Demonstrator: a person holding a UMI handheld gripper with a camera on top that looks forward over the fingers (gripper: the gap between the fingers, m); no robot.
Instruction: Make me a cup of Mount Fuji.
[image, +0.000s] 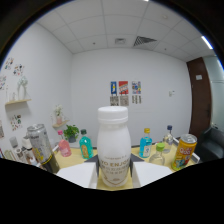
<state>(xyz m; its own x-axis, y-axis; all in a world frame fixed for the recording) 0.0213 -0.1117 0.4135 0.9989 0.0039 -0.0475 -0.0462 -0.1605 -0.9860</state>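
1 white milk bottle, white cap, upright, clamped between gripper fingers.

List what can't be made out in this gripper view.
- White bottle: base cut off by the dark lower edge; label print too blurred to read fully.
- Gripper: fingertips hidden by the bottle between them.
- Wall posters: too small to read.
- Yellow can: print blurred.

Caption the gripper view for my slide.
White plastic milk bottle gripped between the gripper fingers, raised above a table of drink cans and small bottles in an office.
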